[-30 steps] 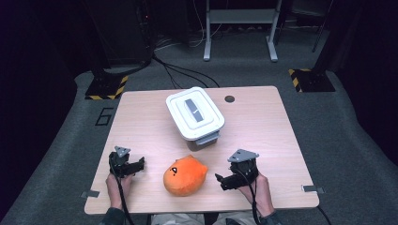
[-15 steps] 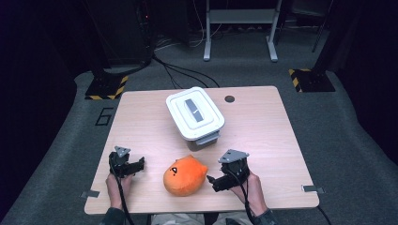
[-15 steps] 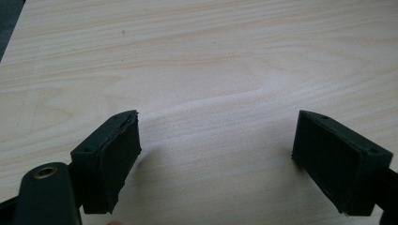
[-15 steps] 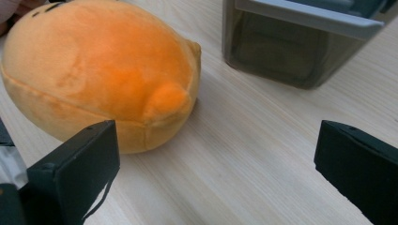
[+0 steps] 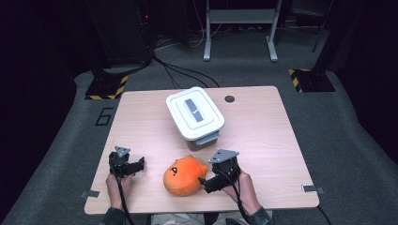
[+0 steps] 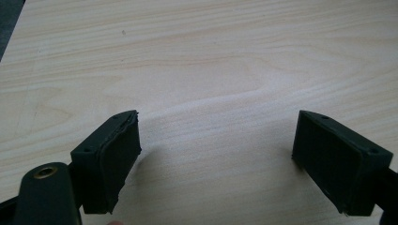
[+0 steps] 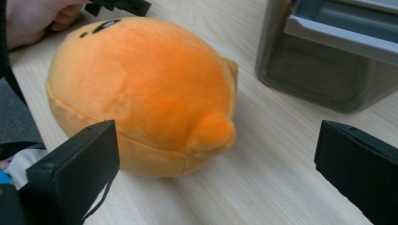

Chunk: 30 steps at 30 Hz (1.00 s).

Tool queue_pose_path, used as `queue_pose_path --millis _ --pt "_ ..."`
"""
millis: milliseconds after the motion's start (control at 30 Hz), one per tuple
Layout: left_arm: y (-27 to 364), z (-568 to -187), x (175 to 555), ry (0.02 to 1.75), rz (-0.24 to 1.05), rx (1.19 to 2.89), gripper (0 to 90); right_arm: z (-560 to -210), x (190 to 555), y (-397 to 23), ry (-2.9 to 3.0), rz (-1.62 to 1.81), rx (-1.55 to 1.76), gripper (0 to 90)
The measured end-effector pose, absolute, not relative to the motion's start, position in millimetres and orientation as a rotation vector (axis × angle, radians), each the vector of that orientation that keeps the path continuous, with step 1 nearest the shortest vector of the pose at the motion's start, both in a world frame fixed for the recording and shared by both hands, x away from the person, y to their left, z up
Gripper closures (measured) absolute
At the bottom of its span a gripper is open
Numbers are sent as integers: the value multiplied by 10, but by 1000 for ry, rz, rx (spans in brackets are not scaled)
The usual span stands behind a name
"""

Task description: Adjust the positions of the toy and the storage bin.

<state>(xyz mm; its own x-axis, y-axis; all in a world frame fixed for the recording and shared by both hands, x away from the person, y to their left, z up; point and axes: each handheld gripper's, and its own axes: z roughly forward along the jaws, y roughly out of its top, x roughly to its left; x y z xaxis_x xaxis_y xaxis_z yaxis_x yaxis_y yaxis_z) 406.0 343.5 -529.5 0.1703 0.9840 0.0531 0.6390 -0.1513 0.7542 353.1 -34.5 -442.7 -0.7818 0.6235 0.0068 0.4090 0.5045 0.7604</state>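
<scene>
An orange round plush toy with a small face lies on the wooden table near its front edge. My right gripper sits just right of it, pointing at it, jaws open. In the right gripper view the plush lies just ahead of my right gripper, with its near edge reaching in between the spread jaws and no pad pressing on it. My left gripper rests left of the plush, apart from it. In its own view the left gripper stands open over bare wood.
A white lidded container with a grey latch stands behind the plush at mid-table; its grey wall shows in the right gripper view. A dark round hole marks the table's far side. Cables and stand feet lie on the floor beyond.
My right gripper has slid left across the table, closing in on the plush. The left gripper, the plush and the container have stayed where they were.
</scene>
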Motion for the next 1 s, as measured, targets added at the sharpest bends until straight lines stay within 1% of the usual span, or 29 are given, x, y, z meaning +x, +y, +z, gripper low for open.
queue_pose_path --millis 300,500,567,600,733,900,933,967,1000 --pt "3436 -5295 4061 1530 756 1865 151 -4444 3554 -144 2536 1153 823 0" --pt "3436 -5294 4060 1530 756 1867 153 -4571 3641 14 2635 1115 819 0" --pt "3436 -5294 4060 1530 757 1865 152 -4639 3672 46 2688 1120 833 67" --pt "3436 -5295 4060 1528 757 1866 153 -4662 3684 48 2707 1129 837 76" --pt "3434 -5294 4058 1531 757 1868 152 -4724 3726 0 2720 1141 882 189" --pt "3429 -5298 4058 1528 767 1863 152 -4798 3734 -89 2709 1170 918 375" --pt "3429 -5298 4058 1528 767 1863 152 -4798 3734 -89 2709 1170 918 375" --pt "3427 -5298 4057 1527 769 1864 152 -4821 3719 -116 2697 1197 926 449" --pt "3426 -5298 4057 1527 769 1864 152 -4827 3716 -121 2688 1206 917 470"
